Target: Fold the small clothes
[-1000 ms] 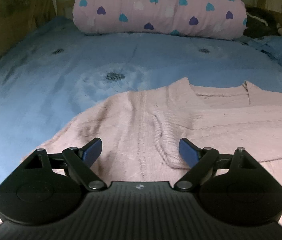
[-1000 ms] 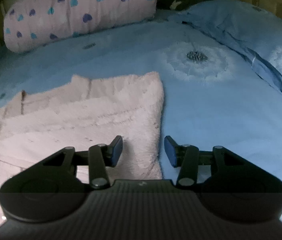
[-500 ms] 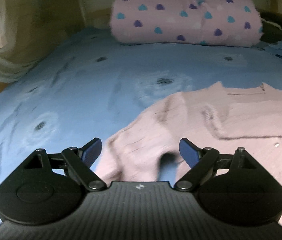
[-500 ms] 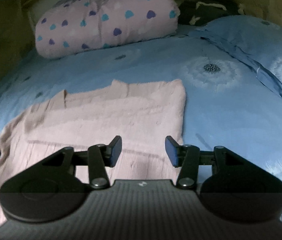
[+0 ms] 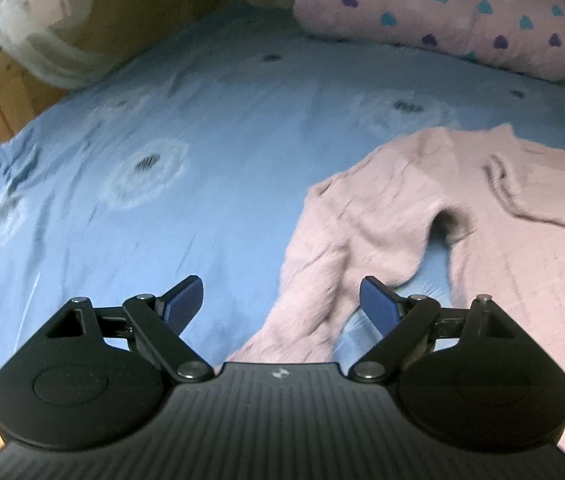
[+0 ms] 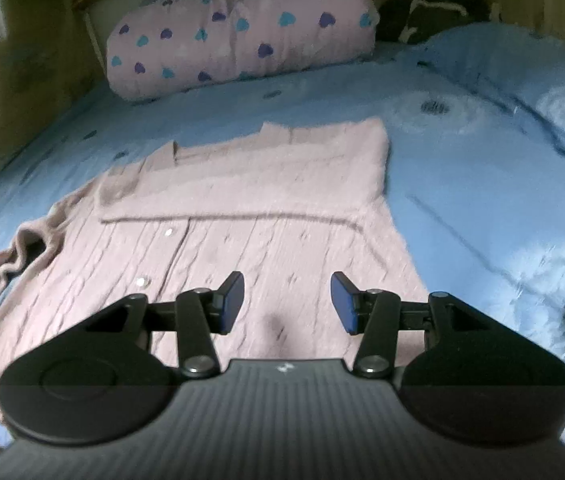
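From the left wrist camera, the left gripper (image 5: 281, 300) hovers over the blue bedsheet (image 5: 186, 152) with its 2 blue-padded jaws spread wide and nothing between them but cloth lying below. The pink knitted cardigan (image 5: 514, 240) lies flat on the sheet from 1 to 4 o'clock. Its loose sleeve (image 5: 322, 284) runs crumpled from the shoulder down toward 6 o'clock, passing under the gap between the jaws, nearer the right-hand pad. A rolled pink quilt with hearts (image 5: 442, 12) sits at 1 o'clock at the head of the bed.

From the right wrist camera, the right gripper (image 6: 287, 304) also has its jaws apart and holds nothing. It hangs above the lower body of the cardigan (image 6: 242, 216), which fills the middle from 9 to 1 o'clock. 1 sleeve is folded across the chest; 2 buttons show below that fold. The other sleeve (image 6: 10, 264) trails crumpled at 9 o'clock. The bedsheet (image 6: 482, 208) spreads to 3 o'clock, and the quilt (image 6: 242, 32) lies at 12 o'clock.
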`<state>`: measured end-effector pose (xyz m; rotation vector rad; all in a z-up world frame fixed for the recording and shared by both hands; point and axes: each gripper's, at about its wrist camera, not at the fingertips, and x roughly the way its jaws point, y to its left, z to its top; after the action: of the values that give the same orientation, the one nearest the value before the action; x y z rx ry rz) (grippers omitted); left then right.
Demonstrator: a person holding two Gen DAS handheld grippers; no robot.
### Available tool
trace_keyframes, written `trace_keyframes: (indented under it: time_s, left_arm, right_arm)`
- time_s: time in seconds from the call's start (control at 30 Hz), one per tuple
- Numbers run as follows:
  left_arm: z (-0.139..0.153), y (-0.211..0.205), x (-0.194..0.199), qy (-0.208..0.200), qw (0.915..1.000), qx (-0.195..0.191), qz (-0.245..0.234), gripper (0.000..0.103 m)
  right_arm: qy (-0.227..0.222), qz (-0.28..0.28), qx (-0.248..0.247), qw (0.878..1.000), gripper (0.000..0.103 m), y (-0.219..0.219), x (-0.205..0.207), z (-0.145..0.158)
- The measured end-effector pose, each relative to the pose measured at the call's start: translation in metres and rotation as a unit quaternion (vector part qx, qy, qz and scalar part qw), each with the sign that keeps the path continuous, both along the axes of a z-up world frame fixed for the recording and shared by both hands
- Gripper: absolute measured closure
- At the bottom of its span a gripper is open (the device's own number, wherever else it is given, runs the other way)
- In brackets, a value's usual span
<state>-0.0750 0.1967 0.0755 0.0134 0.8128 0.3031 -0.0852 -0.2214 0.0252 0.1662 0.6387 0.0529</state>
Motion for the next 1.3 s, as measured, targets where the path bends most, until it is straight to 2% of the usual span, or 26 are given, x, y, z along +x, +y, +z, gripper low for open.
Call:
trace_keyframes:
  time_s: [0.17, 0.23, 0.3, 0.37, 0.4, 0.47, 0.5, 0.6, 0.73, 0.87, 0.97, 1.03, 1.07, 1.17, 1.23, 1.3]
  left_arm:
    - [-0.021, 0.01, 0.003, 0.032, 0.9992, -0.014, 0.019, 0.015]
    - [-0.029, 0.014, 0.003, 0.036, 0.9985, -0.025, 0.033, 0.019]
    - [-0.037, 0.021, 0.002, 0.032, 0.9966, -0.06, 0.046, 0.034]
    - [-0.039, 0.029, -0.001, 0.02, 0.9932, -0.101, 0.055, 0.044]
    - [-0.038, 0.028, 0.0, 0.018, 0.993, -0.102, 0.057, 0.056]
    - [-0.037, 0.029, -0.001, 0.017, 0.9933, -0.096, 0.062, 0.066]
    - [-0.036, 0.032, -0.002, 0.014, 0.9922, -0.105, 0.065, 0.069]
    - [-0.034, 0.043, -0.008, 0.002, 0.9871, -0.138, 0.081, 0.074]
    - [-0.031, 0.06, -0.014, -0.012, 0.9828, -0.15, 0.108, 0.075]
    - [-0.038, 0.069, -0.01, -0.008, 0.9784, -0.174, 0.111, 0.073]
    - [-0.039, 0.067, -0.007, -0.012, 0.9806, -0.168, 0.101, 0.072]
    - [-0.037, 0.067, -0.006, -0.017, 0.981, -0.168, 0.096, 0.079]
    - [-0.033, 0.068, -0.006, -0.024, 0.9808, -0.169, 0.094, 0.085]
    - [-0.019, 0.07, -0.007, -0.052, 0.9805, -0.166, 0.092, 0.087]
    - [-0.003, 0.069, -0.007, -0.074, 0.9817, -0.147, 0.097, 0.087]
    - [0.013, 0.066, -0.005, -0.09, 0.9848, -0.104, 0.106, 0.087]
  right_arm:
    - [0.024, 0.008, -0.005, 1.0, 0.053, 0.009, 0.01, -0.018]
    - [0.033, 0.003, -0.005, 0.999, 0.053, 0.009, 0.012, -0.023]
    - [0.034, 0.002, -0.008, 0.999, 0.053, 0.009, 0.014, -0.025]
    - [0.032, 0.004, -0.014, 0.999, 0.053, 0.01, 0.013, -0.026]
    - [0.032, 0.005, -0.019, 0.999, 0.053, 0.011, 0.012, -0.027]
    - [0.032, 0.007, -0.025, 0.999, 0.053, 0.012, 0.012, -0.028]
    - [0.032, 0.007, -0.026, 0.999, 0.053, 0.012, 0.012, -0.029]
    - [0.031, 0.006, -0.025, 0.999, 0.053, 0.012, 0.011, -0.029]
    - [0.03, 0.003, -0.02, 0.999, 0.053, 0.011, 0.011, -0.029]
    - [0.028, 0.003, -0.026, 0.999, 0.053, 0.012, 0.013, -0.029]
    - [0.026, 0.007, -0.043, 0.999, 0.053, 0.017, 0.014, -0.03]
    - [0.024, 0.009, -0.051, 0.998, 0.053, 0.019, 0.014, -0.03]
    - [0.023, 0.009, -0.052, 0.998, 0.053, 0.019, 0.014, -0.03]
    - [0.023, 0.007, -0.045, 0.999, 0.053, 0.017, 0.015, -0.03]
    - [0.023, 0.006, -0.041, 0.999, 0.053, 0.016, 0.015, -0.03]
    - [0.023, 0.005, -0.038, 0.999, 0.053, 0.016, 0.015, -0.029]
